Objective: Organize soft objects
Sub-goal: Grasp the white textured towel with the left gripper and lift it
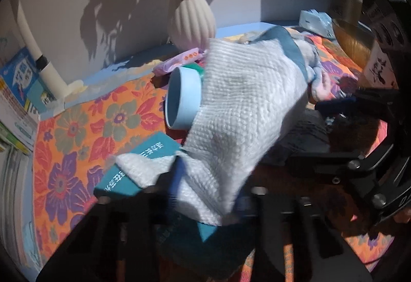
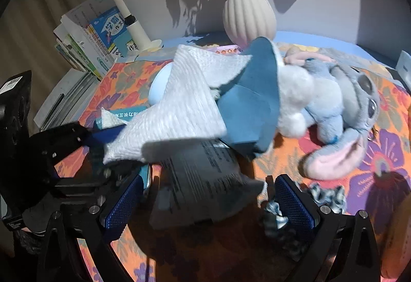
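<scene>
On the flowered cloth (image 2: pixel 380 153) a heap of soft things lies against the back wall, and the step in hand looks like the first pick: lifting the white towel (image 1: pixel 239 107) off the pile. The left gripper (image 1: pixel 200 202) has its jaws drawn nearly together on the towel's near corner; in the right wrist view it (image 2: pixel 90 143) shows at the left edge with the towel's end (image 2: pixel 120 148) between its tips, the cloth stretching up and away from it. The towel drapes over a pale blue bowl (image 1: pixel 179 99) lying on its side and over a teal book (image 1: pixel 143 166), and its far end meets a dark blue felt piece (image 2: pixel 257 92).

The right gripper (image 2: pixel 208 202) stands wide, holding nothing, its blue pads (image 2: pixel 295 202) either side of a grey printed packet (image 2: pixel 203 179). A patterned scrunchie (image 2: pixel 326 194) lies just beside the right pad. A blue plush toy (image 2: pixel 339 107) rests on its back beyond, touching the felt.

Next, I judge, the left hand must draw the towel clear without dragging the bowl or tipping the ribbed vase (image 2: pixel 249 17) behind. The right hand could close on the packet, or shift to the towel's free edge so both hands can fold it. Blur hides exactly how much cloth the left jaws hold.
</scene>
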Demonstrator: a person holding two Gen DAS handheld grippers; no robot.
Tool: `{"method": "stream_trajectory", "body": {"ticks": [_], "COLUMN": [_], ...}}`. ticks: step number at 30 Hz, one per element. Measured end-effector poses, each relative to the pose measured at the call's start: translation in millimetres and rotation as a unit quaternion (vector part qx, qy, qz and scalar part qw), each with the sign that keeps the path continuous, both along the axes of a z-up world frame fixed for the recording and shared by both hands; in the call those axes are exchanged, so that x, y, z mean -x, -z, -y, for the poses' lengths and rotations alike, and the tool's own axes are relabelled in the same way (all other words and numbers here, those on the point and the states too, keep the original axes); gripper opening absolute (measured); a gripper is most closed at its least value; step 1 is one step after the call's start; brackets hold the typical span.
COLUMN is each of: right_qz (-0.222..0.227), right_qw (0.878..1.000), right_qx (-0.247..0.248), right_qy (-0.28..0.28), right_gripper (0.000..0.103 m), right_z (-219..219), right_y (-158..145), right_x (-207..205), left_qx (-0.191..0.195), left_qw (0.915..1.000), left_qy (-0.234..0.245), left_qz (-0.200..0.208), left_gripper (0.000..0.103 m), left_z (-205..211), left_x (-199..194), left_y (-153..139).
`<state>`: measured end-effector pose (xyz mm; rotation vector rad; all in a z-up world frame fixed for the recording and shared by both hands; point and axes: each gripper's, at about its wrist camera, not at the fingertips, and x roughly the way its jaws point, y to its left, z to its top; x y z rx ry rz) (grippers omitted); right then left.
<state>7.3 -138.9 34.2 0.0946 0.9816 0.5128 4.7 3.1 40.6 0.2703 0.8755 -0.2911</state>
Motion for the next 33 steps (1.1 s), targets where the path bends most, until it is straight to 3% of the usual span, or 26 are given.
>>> {"method": "stream_trajectory", "body": {"ticks": [1,2,5,9,19,27,33], "right_qz": [-0.001,-0.001,0.001,0.005,0.021,0.042,0.070], "right_qw": [1.000,1.000,1.000,1.000,0.998,0.996,0.993], "right_qx": [-0.002,0.003,0.010,-0.007,0.007,0.014,0.036], "right_qy": [-0.002,0.002,0.005,0.012,0.055,0.077,0.090], "right_gripper": [0.089,0.082,0.078,0.065,0.063,0.063,0.063], "right_z": [-1.7,-3.4,-2.3,5.2,28.8,55.5,60.0], "right_y": [0.5,1.7,5.6,0.6,-16.5,-32.6,-45.2], "right_x": [-0.4,0.2,2.9,13.2,61.7,88.2,109.4], "left_qx": [0.003,0.008,0.032,0.057,0.103,0.135,0.160], "left_qw": [1.0000,0.9998,0.9985,0.9961,0.9906,0.9837,0.9804], "left_qy": [-0.006,-0.014,-0.031,-0.039,-0.039,-0.067,-0.032], "left_qz": [0.004,0.012,0.031,0.055,0.082,0.097,0.111], "left_gripper": [0.012,0.011,0.009,0.008,0.009,0.008,0.008], "left_z": [-1.6,-4.9,-13.7,-18.5,-21.1,-47.0,-27.3], "left_x": [0.2,2.1,8.5,21.3,58.8,82.9,96.0], "left_y": [-0.8,-3.1,-12.2,-27.2,-50.2,-66.5,-78.0]}}
